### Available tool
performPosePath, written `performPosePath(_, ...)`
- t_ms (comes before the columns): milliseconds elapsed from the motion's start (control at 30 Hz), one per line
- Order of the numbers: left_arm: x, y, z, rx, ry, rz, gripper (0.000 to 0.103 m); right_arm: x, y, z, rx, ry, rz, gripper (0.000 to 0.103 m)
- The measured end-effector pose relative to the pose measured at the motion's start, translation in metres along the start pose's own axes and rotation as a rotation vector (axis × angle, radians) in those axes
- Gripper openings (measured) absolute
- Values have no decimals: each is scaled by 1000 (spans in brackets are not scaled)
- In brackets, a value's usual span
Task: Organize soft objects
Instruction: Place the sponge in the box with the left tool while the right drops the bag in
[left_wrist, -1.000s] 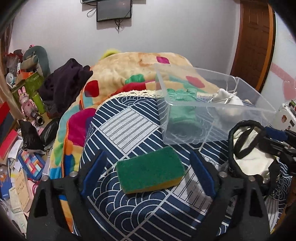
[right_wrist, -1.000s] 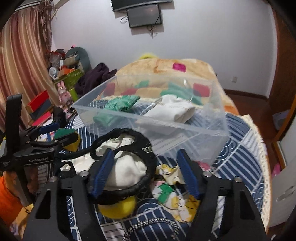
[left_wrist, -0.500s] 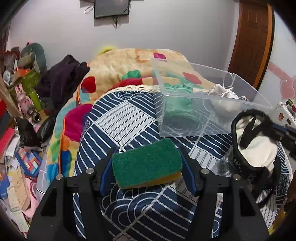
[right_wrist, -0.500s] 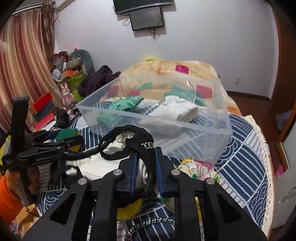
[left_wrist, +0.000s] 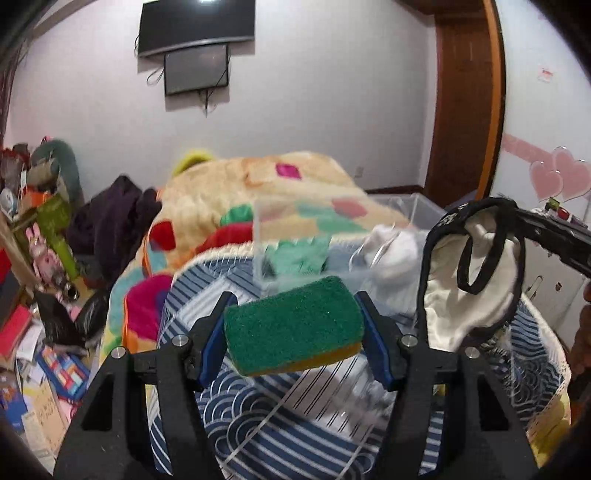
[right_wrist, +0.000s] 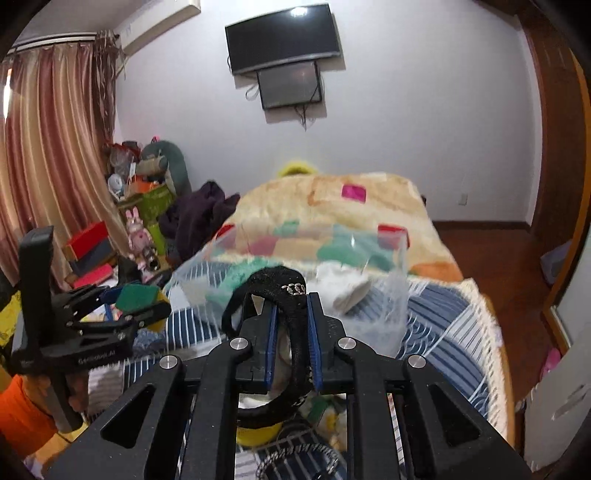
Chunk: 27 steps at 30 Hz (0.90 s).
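Observation:
A green and yellow sponge (left_wrist: 293, 325) hangs above the blue patterned cover, squeezed between the blue pads of my left gripper (left_wrist: 293, 345). The right wrist view shows that gripper (right_wrist: 138, 304) at the left with the sponge (right_wrist: 135, 295) in it. My right gripper (right_wrist: 291, 341) is shut on the black rim of a white fabric bag (right_wrist: 288, 291). In the left wrist view the bag (left_wrist: 476, 295) hangs lifted at the right. Behind both stands a clear plastic box (left_wrist: 417, 206) with a green cloth (left_wrist: 299, 254) and a white cloth (left_wrist: 391, 251) inside.
The blue and white patterned cover (left_wrist: 295, 424) lies over a bed with a colourful blanket (left_wrist: 258, 184). Dark clothes (left_wrist: 110, 221) and floor clutter (left_wrist: 44, 332) crowd the left. A yellow object (right_wrist: 258, 434) and a braided cord (right_wrist: 295, 452) lie under the bag. A wooden door (left_wrist: 461, 110) is at the right.
Both grippers have shut, the left on the sponge and the right on the bag's black rim. Both have since risen, lifting the sponge and the bag off the cover.

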<state>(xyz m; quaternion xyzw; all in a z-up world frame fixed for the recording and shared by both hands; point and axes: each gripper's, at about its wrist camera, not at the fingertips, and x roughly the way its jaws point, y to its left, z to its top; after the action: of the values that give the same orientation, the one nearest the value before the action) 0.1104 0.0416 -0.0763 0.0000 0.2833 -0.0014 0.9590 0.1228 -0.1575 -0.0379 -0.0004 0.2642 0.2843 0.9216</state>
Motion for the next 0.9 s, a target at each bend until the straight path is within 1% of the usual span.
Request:
performPosePath(167,-1,-5,24,-12,-36,-39,64,-6,-5,27,-3,-79,-23,12)
performPosePath(300,6,-7,40,-18,-48,-53,64,-6,-5,45,-16,-120,-37,12)
performPosePath(367,11,-8,45,-21,-45,-61,64,-6,-3,50,-30,-134,-52,12)
performPosePath(467,23,-11,51,-21,-36,-65,64,-3,-1,58,-54,-158,-99,12)
performPosePath(567,40,-11,55,-31,-1,-81,64,3,-5,62,-55,-169,-137,12)
performPosePath(600,47,-11,55,-36,18,-88,64,6,-6,62,-56,-169,-156,12)
performPosePath(667,59,-14,52,-38,52,-96,64,12,-10,60,-51,-154,-164,12)
performPosePath(767,73,-16,50,-32,87,-97,64,26,-12,51,-55,-107,-178,12)
performPosePath(900,84,-24,49,-6,105,-91,64,38,-15,40,-64,-47,-186,12)
